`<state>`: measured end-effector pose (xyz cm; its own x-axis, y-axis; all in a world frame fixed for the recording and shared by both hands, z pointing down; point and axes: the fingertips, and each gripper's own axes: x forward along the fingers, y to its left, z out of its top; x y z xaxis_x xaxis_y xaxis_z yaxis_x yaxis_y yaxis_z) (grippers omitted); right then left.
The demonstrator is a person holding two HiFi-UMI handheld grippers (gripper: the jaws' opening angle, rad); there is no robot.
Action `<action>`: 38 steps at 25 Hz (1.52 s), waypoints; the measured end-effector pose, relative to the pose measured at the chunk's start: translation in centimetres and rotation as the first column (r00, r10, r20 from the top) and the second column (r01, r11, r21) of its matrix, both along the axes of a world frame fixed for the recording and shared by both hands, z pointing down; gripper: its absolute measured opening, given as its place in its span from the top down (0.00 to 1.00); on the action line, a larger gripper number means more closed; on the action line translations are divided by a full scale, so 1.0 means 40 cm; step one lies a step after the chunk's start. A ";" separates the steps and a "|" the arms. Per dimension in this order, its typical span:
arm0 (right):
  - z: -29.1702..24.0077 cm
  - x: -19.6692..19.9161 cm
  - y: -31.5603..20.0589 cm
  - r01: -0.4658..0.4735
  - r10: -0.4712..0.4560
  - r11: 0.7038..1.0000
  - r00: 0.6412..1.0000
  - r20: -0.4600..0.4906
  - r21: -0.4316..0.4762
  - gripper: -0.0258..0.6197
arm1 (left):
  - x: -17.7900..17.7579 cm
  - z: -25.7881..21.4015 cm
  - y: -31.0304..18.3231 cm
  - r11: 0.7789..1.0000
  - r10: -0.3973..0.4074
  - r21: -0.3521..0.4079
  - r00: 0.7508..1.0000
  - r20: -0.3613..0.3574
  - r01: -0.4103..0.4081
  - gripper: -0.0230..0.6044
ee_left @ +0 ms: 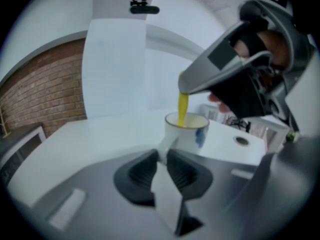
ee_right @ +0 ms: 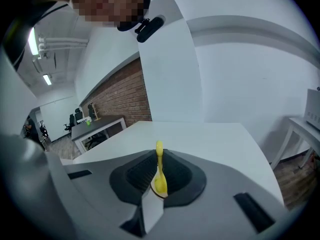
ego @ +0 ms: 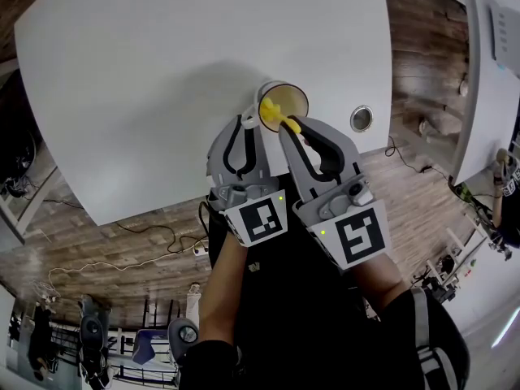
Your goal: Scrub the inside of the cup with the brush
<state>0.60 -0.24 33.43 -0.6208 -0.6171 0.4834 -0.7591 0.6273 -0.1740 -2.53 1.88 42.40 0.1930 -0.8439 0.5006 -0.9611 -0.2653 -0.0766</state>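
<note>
A white cup [ego: 286, 101] with a blue mark [ee_left: 188, 129] stands near the front edge of the white table [ego: 162, 80]. My left gripper [ego: 249, 123] [ee_left: 163, 157] is shut on the cup's handle [ee_left: 165, 148]. My right gripper [ego: 291, 128] [ee_right: 159, 173] is shut on the yellow brush [ego: 277, 114] [ee_right: 160, 176]. In the left gripper view the brush [ee_left: 183, 109] comes down from the right gripper [ee_left: 235, 69] into the cup's mouth. Its lower end is hidden inside the cup. The cup does not show in the right gripper view.
A round cable hole [ego: 361, 119] [ee_left: 242, 140] sits in the table to the right of the cup. The table's front edge runs just under the grippers, with wooden floor [ego: 122, 250] below. A second white table [ego: 487, 71] stands at the right.
</note>
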 end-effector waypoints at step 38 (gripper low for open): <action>0.027 -0.016 -0.039 0.008 -0.009 0.999 1.000 -0.018 -0.034 0.91 | 0.005 0.002 0.004 1.000 0.015 -0.002 1.000 0.014 -0.015 0.87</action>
<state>-0.03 -1.80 34.51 -0.6171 -0.5951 0.5149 -0.7569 0.6278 -0.1817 -2.34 2.04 42.46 0.1985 -0.8400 0.5050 -0.9559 -0.2796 -0.0893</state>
